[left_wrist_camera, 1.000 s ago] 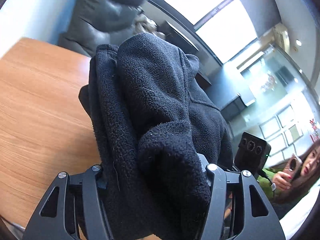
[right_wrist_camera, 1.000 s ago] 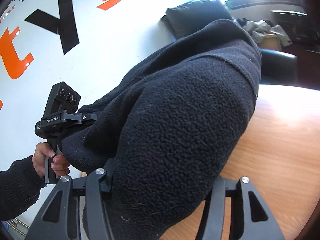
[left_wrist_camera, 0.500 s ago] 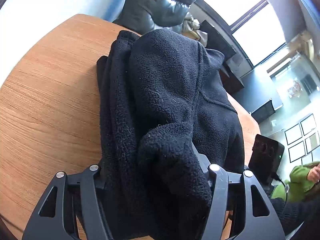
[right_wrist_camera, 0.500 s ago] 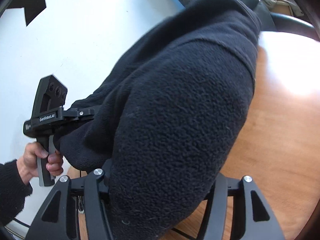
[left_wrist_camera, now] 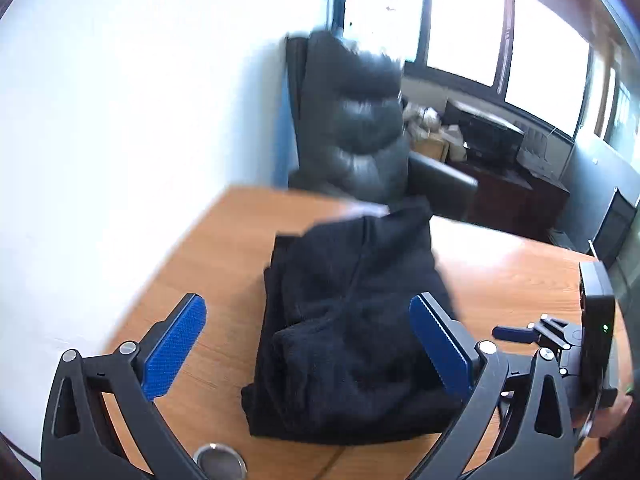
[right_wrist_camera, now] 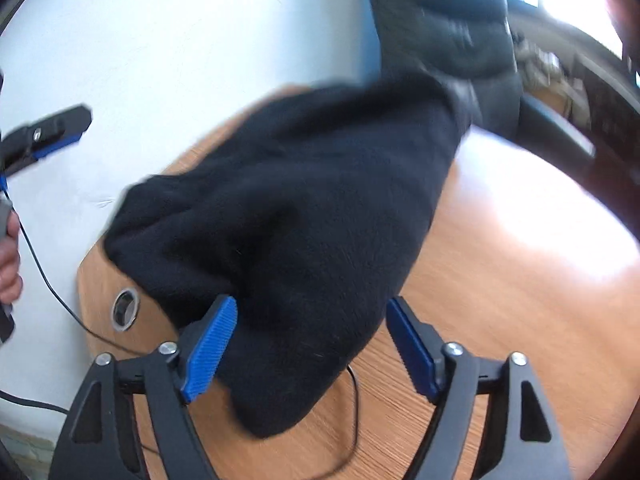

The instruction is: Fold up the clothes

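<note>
Now both grippers spreading, nothing pinched. Left gripper [left_wrist_camera: 306, 344] opening wide, blue pads [left_wrist_camera: 174, 350] clear of the cloth on either side, held above the black fleece [left_wrist_camera: 352, 320]. Right gripper [right_wrist_camera: 310, 344] opening too, near end of the fleece [right_wrist_camera: 288, 216] lying between the pads [right_wrist_camera: 210, 346] but not squeezed; left pad close against the fabric, right pad with a gap and bare wood showing. Touching or not on that left pad: cannot tell through the blur.

Fleece down on the wooden table [left_wrist_camera: 224, 248], bundled in thick layers, long axis running away from both cameras toward the far edge. Far end hanging close to the dark leather armchair [left_wrist_camera: 360, 128] behind the table. Round metal cable hole [right_wrist_camera: 125, 309] in the tabletop just beside the near corner of the fleece, a thin black cable [right_wrist_camera: 354, 408] snaking out from under the cloth.

Right gripper [left_wrist_camera: 568, 344] also seen from the left wrist, low at the right, off the fleece. Hand [right_wrist_camera: 9, 256] on the left gripper's handle at the left edge of the right wrist view. White wall behind, bright windows beyond the armchair.
</note>
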The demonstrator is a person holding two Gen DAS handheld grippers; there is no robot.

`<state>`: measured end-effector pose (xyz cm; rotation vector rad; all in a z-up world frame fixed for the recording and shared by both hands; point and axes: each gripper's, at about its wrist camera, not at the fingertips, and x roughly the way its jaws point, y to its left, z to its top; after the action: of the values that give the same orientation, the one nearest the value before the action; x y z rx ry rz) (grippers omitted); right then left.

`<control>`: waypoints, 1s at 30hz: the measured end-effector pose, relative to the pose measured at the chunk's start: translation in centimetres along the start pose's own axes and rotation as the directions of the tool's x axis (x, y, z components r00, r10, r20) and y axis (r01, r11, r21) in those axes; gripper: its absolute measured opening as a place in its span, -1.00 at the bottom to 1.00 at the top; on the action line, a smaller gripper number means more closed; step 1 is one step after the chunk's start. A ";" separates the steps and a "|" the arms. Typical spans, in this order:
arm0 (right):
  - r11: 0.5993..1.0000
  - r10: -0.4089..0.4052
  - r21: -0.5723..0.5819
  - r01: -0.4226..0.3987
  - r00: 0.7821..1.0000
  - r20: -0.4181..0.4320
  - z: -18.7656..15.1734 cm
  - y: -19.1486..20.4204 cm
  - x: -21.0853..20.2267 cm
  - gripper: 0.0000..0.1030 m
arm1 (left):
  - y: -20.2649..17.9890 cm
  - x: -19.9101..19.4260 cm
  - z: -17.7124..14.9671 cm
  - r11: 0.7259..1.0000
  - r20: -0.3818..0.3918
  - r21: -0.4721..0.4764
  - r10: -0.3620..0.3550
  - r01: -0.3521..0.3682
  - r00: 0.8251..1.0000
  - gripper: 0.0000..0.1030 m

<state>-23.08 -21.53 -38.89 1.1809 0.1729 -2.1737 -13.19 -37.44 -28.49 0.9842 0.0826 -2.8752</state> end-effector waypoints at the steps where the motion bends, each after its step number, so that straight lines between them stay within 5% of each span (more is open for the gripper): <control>1: 1.000 0.003 -0.029 -0.002 0.999 0.037 0.0 0.7 -1.9 0.88 | -1.1 -1.3 0.3 1.000 0.024 0.001 0.017 -0.017 1.000 1.00; 7: 0.996 0.078 -0.045 -0.074 0.991 0.107 -4.6 -0.2 -9.1 0.95 | -1.5 -2.7 2.4 0.998 0.014 -0.052 0.022 -0.022 1.000 1.00; 10: 0.994 0.089 0.060 -0.095 0.992 0.092 -6.0 -3.0 -8.2 0.95 | -0.7 -3.2 -2.6 0.999 -0.056 -0.035 0.030 -0.032 0.998 1.00; 18: 0.954 0.203 0.232 -0.190 0.979 -0.030 -8.7 -7.7 2.0 0.92 | 3.4 10.0 -10.6 0.994 -0.247 -0.104 -0.036 0.010 0.968 0.96; 20: 0.961 0.196 0.214 -0.178 0.978 -0.066 -9.1 -7.2 4.4 0.73 | 4.4 12.1 -11.4 0.994 -0.270 -0.110 -0.028 -0.002 0.962 0.98; 24: 0.972 0.164 0.182 -0.152 0.985 -0.053 -8.7 -5.7 6.9 0.71 | 6.4 13.9 -11.8 0.990 -0.273 -0.135 -0.063 0.027 0.960 1.00; 30: 0.985 0.115 0.136 -0.108 0.992 -0.046 -7.5 -3.0 7.2 0.69 | 7.3 11.7 -9.8 0.994 -0.230 -0.106 -0.015 -0.010 0.973 0.88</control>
<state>-22.35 -19.67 -49.54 1.2925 -0.0159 -2.0835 -15.60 -44.78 -43.54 1.2918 0.2530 -2.7124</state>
